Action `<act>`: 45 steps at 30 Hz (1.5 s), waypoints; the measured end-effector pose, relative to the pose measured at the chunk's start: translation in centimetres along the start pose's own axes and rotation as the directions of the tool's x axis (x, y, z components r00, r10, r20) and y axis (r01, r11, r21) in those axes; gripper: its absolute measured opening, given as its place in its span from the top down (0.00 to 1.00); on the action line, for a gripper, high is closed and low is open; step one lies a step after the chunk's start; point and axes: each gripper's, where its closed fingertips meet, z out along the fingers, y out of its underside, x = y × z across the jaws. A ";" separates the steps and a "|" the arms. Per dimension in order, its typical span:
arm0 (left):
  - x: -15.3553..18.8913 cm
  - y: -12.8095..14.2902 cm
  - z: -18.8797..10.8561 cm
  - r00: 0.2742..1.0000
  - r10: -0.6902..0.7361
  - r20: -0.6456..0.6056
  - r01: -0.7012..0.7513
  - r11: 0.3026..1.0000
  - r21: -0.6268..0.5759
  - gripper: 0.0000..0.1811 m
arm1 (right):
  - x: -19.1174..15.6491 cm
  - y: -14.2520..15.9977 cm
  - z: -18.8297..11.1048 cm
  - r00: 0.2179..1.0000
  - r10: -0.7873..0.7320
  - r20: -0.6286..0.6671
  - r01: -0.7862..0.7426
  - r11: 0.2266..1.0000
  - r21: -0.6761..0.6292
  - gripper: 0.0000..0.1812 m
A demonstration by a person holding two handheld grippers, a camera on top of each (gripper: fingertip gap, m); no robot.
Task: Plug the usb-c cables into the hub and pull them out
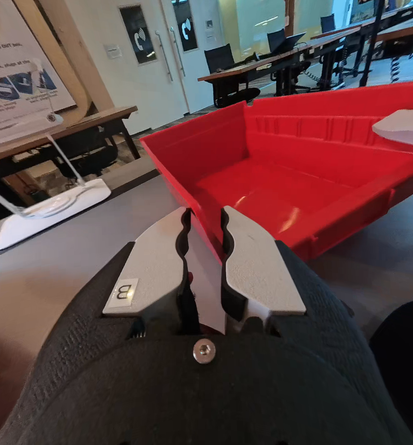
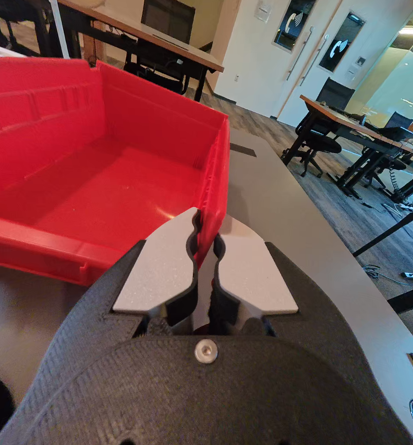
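Observation:
A red plastic bin (image 1: 284, 187) stands open and empty on the grey table; it also fills the left of the right wrist view (image 2: 92, 173). My left gripper (image 1: 205, 216) straddles the bin's left side wall near the front corner, jaws closed on it. My right gripper (image 2: 209, 224) straddles the bin's right side wall near its front corner, jaws closed on it. A grey finger of the right gripper (image 1: 402, 127) shows at the bin's far wall in the left wrist view. No hub or usb-c cable is in view.
A white stand base with a clear holder (image 1: 51, 209) sits on the grey table (image 1: 56, 265) left of the bin. The table's right edge (image 2: 333, 240) runs close beside the bin. A black strip (image 2: 242, 150) lies behind the bin. Office desks and chairs stand beyond. My hands' fingertips stand some 20 cm from each other.

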 end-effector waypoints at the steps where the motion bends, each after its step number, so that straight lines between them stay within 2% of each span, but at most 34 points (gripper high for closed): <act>1: 0.2 0.1 0.0 0.999 -0.031 -0.035 0.031 1.000 -0.005 0.85 | 0.0 0.4 0.1 1.000 0.000 0.015 0.000 1.000 -0.017 0.96; 2: 0.6 0.2 -0.2 0.995 -0.058 -0.084 0.056 0.998 -0.021 0.84 | -0.1 1.0 0.2 0.999 0.021 0.042 -0.019 0.999 -0.042 0.95; 4: 0.5 -0.1 -1.0 0.982 -0.136 -0.134 0.133 0.991 -0.026 0.77 | 0.7 0.8 -0.1 0.994 0.095 0.054 -0.095 0.995 -0.012 0.86; 7: -0.8 -1.7 -3.5 0.972 -0.154 -0.178 0.157 0.988 0.000 0.64 | 3.7 -2.2 -2.0 0.981 0.195 0.015 -0.193 0.957 0.217 0.67; 9: -3.5 -2.6 -6.0 0.990 -0.059 -0.132 0.066 0.997 0.047 0.62 | 4.4 -4.9 -3.9 0.988 0.153 0.034 -0.155 0.913 0.377 0.57; 11: -7.5 -2.0 -8.7 0.995 0.099 -0.019 -0.098 0.995 0.033 0.62 | 2.8 -7.0 -5.4 0.995 0.024 0.093 -0.064 0.889 0.453 0.58; 13: -11.5 1.1 -10.7 0.963 0.266 0.044 -0.257 0.956 -0.145 0.63 | -2.0 -6.9 -6.0 0.943 -0.165 0.289 0.045 0.923 0.382 0.66; 15: -14.0 4.8 -12.5 0.935 0.354 -0.008 -0.336 0.881 -0.333 0.66 | -7.1 -4.7 -6.0 0.823 -0.287 0.491 0.192 0.953 0.236 0.61; 16: -15.0 5.9 -13.2 0.923 0.384 -0.015 -0.361 0.854 -0.375 0.68 | -8.7 -3.1 -5.5 0.776 -0.335 0.534 0.298 0.941 0.158 0.60; 18: -16.3 7.3 -14.1 0.902 0.430 -0.022 -0.399 0.815 -0.421 0.70 | -11.2 -0.3 -4.5 0.696 -0.441 0.566 0.499 0.864 0.059 0.61; 22: -18.5 9.7 -14.3 0.866 0.497 -0.057 -0.447 0.717 -0.535 0.69 | -14.3 2.4 -2.5 0.597 -0.560 0.574 0.675 0.737 0.016 0.63; 24: -19.7 10.9 -14.1 0.861 0.504 -0.070 -0.449 0.688 -0.570 0.69 | -13.9 2.5 -1.3 0.569 -0.656 0.496 0.753 0.658 0.006 0.74; 25: -20.5 11.4 -14.1 0.862 0.502 -0.068 -0.441 0.677 -0.590 0.71 | -13.7 2.7 -1.1 0.539 -0.691 0.481 0.788 0.615 0.001 0.79; 26: -21.3 12.4 -14.4 0.865 0.496 -0.075 -0.427 0.650 -0.629 0.77 | -13.6 2.8 -1.1 0.526 -0.705 0.476 0.803 0.596 -0.003 0.80; 28: -22.2 13.5 -15.3 0.867 0.488 -0.102 -0.422 0.609 -0.672 0.81 | -13.2 3.0 -1.2 0.542 -0.682 0.491 0.792 0.610 -0.028 0.80; 32: -23.4 14.1 -17.8 0.880 0.459 -0.119 -0.411 0.614 -0.674 0.81 | -11.5 3.7 -1.4 0.563 -0.658 0.500 0.785 0.614 -0.076 0.79; 38: -24.9 15.1 -23.7 0.859 0.470 -0.200 -0.477 0.597 -0.645 0.80 | -8.8 4.7 -2.0 0.592 -0.634 0.497 0.773 0.621 -0.130 0.79; 45: -26.1 16.1 -30.6 0.831 0.497 -0.251 -0.534 0.583 -0.612 0.80 | -5.5 6.1 -3.6 0.591 -0.651 0.476 0.765 0.639 -0.076 0.79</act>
